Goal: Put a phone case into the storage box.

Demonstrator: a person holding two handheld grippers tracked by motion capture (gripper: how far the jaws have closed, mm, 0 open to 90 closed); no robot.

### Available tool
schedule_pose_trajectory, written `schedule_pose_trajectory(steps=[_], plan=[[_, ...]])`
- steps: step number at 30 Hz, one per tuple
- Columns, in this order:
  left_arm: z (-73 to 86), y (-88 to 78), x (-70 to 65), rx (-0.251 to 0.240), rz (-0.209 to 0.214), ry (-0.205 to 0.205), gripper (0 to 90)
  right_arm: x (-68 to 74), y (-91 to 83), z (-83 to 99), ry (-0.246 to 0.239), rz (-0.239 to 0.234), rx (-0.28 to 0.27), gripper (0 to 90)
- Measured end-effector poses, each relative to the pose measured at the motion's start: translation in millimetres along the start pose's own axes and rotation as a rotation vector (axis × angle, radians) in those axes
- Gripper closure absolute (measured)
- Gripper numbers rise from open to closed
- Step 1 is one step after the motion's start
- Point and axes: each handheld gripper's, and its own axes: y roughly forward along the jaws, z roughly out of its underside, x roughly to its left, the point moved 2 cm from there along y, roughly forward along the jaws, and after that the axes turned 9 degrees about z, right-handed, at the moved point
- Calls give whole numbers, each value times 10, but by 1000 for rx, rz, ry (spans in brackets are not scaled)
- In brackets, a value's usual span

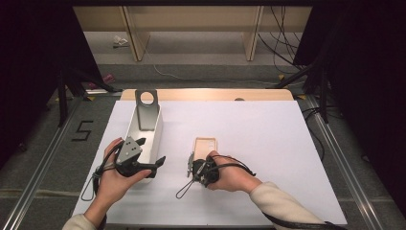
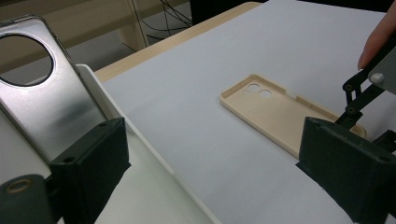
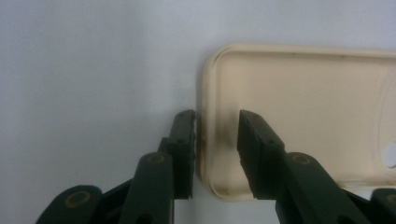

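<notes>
Your right tongs [image 3: 215,140] straddled the near edge wall of a plain beige phone case [image 3: 299,116], lying hollow side up on the white surface [image 1: 268,139], not yet clamped. Your left tongs [image 2: 210,172] stood apart beside the white tray [image 1: 155,132]. A "5" [image 1: 82,130] marked the floor.

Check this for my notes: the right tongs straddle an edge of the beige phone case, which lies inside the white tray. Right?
Not quite. The beige plastic phone case lies on the white table sheet, beside the white rectangular tray, as the high view shows. The right tongs do straddle its edge.
</notes>
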Motion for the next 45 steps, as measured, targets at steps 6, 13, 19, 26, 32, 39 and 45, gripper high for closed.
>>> schedule_pose_trajectory(steps=[6,13,19,26,32,39,45], plan=[[1,0,1,0,0,-1,80,11,0,-22,-11,-12,16,716],[0,1,-3,-1,1,-2,80,21,2,-32,-19,-15,17,756],[1,1,-1,-1,1,-1,80,40,-7,-42,-27,-10,30,782],[-2,-1,-2,-1,1,-1,80,46,-9,-48,-28,4,35,828],[-3,-2,-3,-2,0,0,80,62,-11,-50,-33,8,33,848],[-3,-2,-1,-2,0,0,80,55,-15,-44,-38,7,32,857],[-7,-6,-1,-5,-1,1,80,62,-24,-31,-28,0,21,867]])
